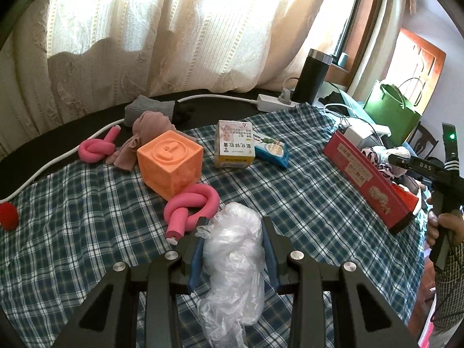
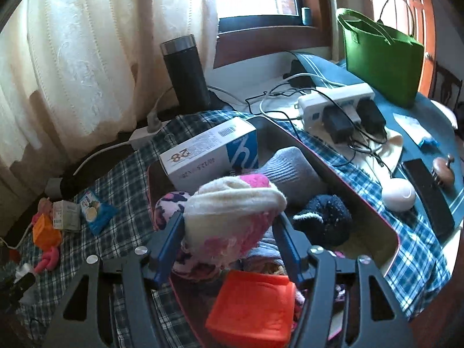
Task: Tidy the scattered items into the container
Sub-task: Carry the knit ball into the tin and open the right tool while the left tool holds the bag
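My left gripper [image 1: 233, 220] is shut on a crumpled clear plastic bag [image 1: 232, 249] just above the plaid cloth. Ahead lie a pink foam knot [image 1: 191, 206], an orange cube [image 1: 169, 162], a second pink knot [image 1: 97, 149], a brown cloth [image 1: 148, 136], a medicine box [image 1: 234, 145] and a blue packet [image 1: 272, 149]. The red container [image 1: 368, 179] stands at the right. My right gripper [image 2: 230, 217] is shut on a white and pink fluffy sock [image 2: 232, 217] over the container [image 2: 362, 185], which holds a white box [image 2: 208, 150], socks and an orange block [image 2: 252, 307].
A black tumbler [image 1: 313, 76] and a white power strip [image 1: 275, 101] stand at the back by the curtain. A green bag [image 1: 391, 110] is behind the container. A red ball [image 1: 7, 216] lies at the far left. Chargers and cables [image 2: 339, 116] sit right of the container.
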